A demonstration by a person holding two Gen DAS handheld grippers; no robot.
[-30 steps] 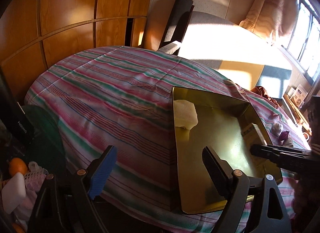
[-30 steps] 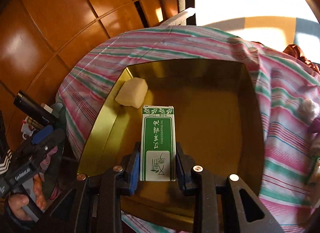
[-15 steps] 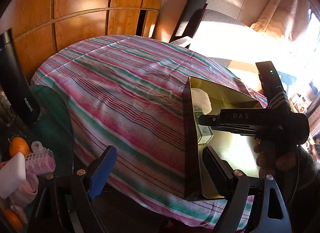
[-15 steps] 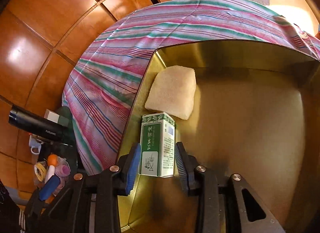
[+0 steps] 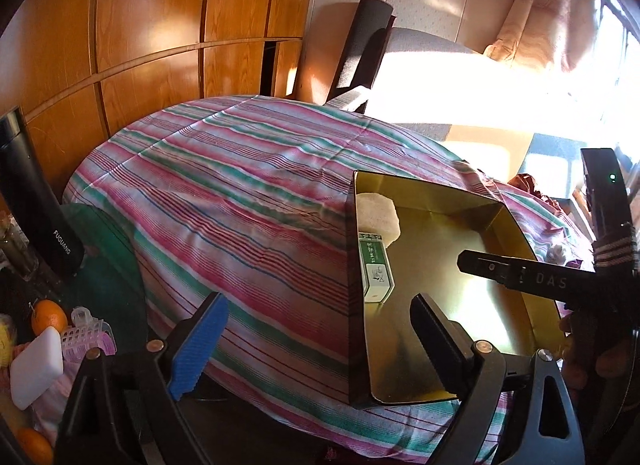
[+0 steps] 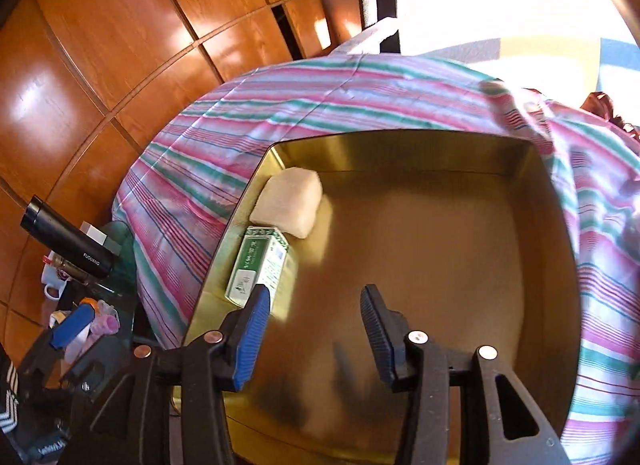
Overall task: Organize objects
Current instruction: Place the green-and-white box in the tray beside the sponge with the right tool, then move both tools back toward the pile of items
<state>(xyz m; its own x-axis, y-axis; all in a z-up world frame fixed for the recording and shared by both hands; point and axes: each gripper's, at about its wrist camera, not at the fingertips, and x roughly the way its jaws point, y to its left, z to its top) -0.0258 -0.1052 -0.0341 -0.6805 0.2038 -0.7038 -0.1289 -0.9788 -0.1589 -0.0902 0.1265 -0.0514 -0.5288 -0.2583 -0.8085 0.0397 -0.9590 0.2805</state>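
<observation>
Green carton (image 6: 259, 267) lying inside gold tray (image 6: 400, 151), against tray's left wall, touching pale sponge (image 6: 289, 206). Right hand-held gripper (image 6: 316, 325) spread apart above tray; left hand-held gripper (image 5: 316, 339) likewise apart.

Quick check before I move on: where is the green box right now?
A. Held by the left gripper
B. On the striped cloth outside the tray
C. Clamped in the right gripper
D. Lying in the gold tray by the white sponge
D: the green box lies in the gold tray against its left wall, touching the white sponge; the right gripper is open and empty.
</observation>
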